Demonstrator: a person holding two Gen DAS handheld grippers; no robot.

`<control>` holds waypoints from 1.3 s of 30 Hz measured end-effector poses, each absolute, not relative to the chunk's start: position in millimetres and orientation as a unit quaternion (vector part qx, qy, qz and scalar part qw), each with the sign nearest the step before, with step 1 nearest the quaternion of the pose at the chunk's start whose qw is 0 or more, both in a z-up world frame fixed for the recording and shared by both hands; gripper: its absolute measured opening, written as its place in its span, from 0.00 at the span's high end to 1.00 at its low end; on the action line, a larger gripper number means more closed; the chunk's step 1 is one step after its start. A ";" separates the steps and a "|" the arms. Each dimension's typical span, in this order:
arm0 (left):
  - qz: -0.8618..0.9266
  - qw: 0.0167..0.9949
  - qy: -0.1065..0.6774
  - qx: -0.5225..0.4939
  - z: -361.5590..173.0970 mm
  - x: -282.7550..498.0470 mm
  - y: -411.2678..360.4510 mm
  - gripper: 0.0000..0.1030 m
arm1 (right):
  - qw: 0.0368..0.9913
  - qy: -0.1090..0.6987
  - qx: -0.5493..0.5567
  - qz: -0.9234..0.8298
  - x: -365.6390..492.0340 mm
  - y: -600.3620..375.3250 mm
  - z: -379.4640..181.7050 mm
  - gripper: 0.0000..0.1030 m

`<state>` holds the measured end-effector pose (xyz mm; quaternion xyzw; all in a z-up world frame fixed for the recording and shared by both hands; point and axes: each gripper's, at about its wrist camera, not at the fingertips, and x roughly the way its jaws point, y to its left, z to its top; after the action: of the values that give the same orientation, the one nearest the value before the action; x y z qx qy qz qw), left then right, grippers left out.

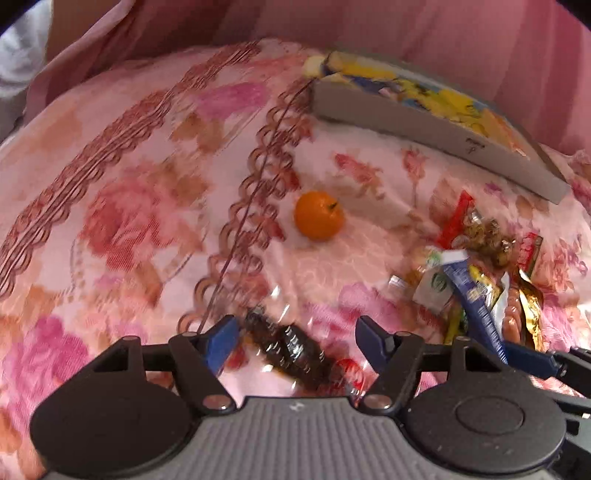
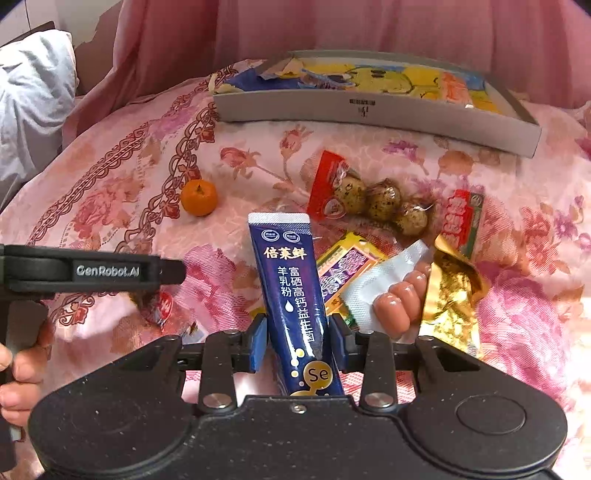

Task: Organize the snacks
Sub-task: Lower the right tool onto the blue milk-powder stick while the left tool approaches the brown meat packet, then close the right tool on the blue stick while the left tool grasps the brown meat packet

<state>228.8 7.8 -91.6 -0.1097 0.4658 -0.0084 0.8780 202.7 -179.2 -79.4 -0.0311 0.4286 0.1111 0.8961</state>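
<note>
While the right gripper [image 2: 297,334] pinches a dark blue stick sachet [image 2: 291,291] between its two blue pads, the sachet stands up along the fingers, its white top edge pointing toward the far side of the bed. Just right of it lies the snack pile: a yellow and purple packet [image 2: 345,266], a sausage pack [image 2: 393,301] with a white wrapper end, a crumpled gold foil wrapper [image 2: 452,291], and beyond them a clear pack of speckled eggs [image 2: 373,201] with a red header. These overlap and touch one another, leaving little bare cloth among them.

An orange [image 2: 198,197] sits alone to the left of the pile, apart from everything, with open floral bedspread [image 2: 122,192] around it. A shallow grey box [image 2: 369,109] with a yellow cartoon lining rests at the far edge of the bedspread, its long wall facing the pile; a bare strip of cloth separates box and snacks.

In the left wrist view, the left gripper [image 1: 295,338] has its jaws spread wide, and a dark snack in clear wrapping [image 1: 291,349] lies blurred between them on the cloth; I cannot tell whether either pad touches it. Left of that gripper the bedspread is broad and unoccupied up to the pink curtain [image 1: 369,22].
</note>
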 end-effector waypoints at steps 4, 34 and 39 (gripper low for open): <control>0.007 0.861 0.490 -0.137 -89.7 222.5 13.8 0.26 | 0.900 0.420 -0.051 0.101 202.8 -180.1 -78.9 0.65; -0.053 0.848 0.524 -0.055 -87.4 223.7 1.2 0.36 | 0.882 0.454 0.033 0.118 211.2 -199.1 -88.7 0.48; -0.056 0.848 0.524 -0.052 -89.3 213.8 -6.6 0.16 | 0.868 0.471 0.106 0.116 217.6 -215.4 -94.6 0.49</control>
<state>213.8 -6.6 -89.3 -0.0522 0.5244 -0.0560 0.8480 217.6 -215.4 -94.6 0.1063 0.4705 0.1159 0.8683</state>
